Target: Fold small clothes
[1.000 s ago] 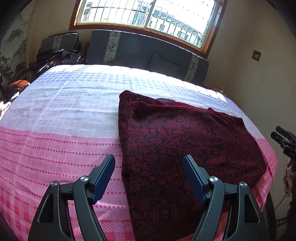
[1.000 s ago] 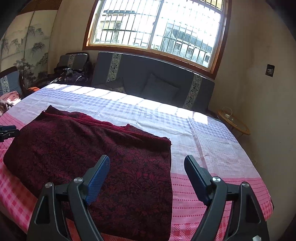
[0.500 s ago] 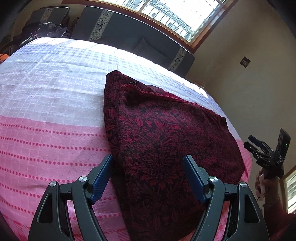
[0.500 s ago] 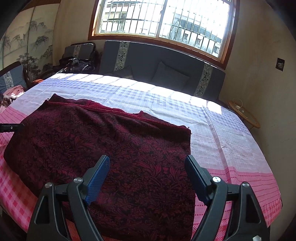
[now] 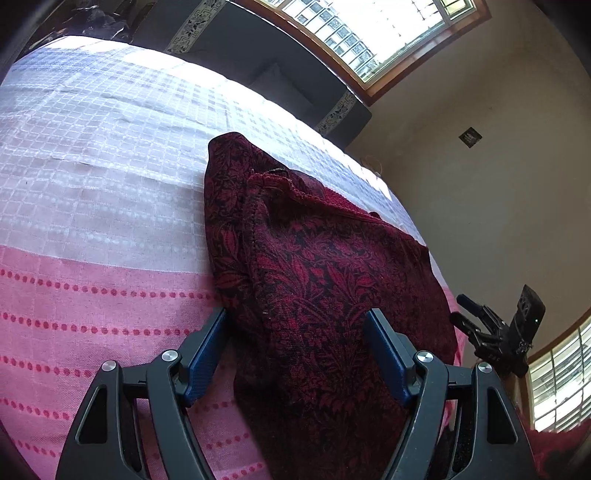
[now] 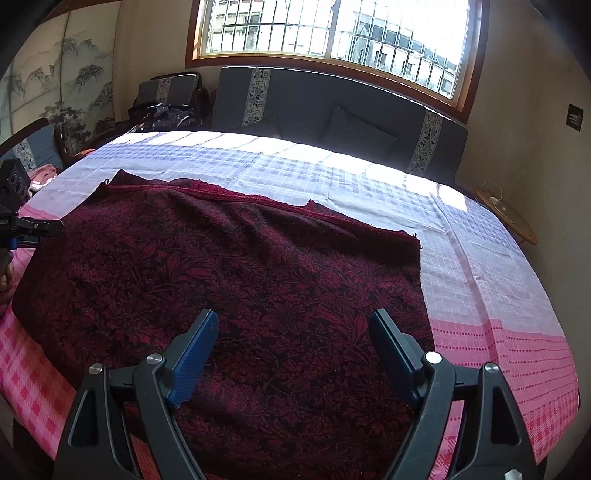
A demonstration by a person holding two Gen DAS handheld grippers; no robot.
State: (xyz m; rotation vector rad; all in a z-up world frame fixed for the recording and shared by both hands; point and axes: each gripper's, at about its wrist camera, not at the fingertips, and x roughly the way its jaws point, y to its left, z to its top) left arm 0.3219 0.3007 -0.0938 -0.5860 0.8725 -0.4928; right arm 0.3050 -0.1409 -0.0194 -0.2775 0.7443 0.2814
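Across centre of both views, dark red floral garment (image 6: 236, 280) is seen spread flat on counter (image 6: 491, 295), which is draped in white-and-pink checked cloth. Left gripper (image 5: 295, 332) is shown low at garment's near left edge, blue fingers (image 5: 205, 354) spread wide, fabric edge between them, no pinch seen. Right gripper (image 6: 291, 343) is shown above garment's near right part, fingers (image 6: 391, 354) likewise apart, nothing clamped. Right gripper is also visible at lower right of left wrist view (image 5: 476, 325). Grey sofa (image 6: 332, 107) and barred window (image 6: 332, 29) are seen behind counter.
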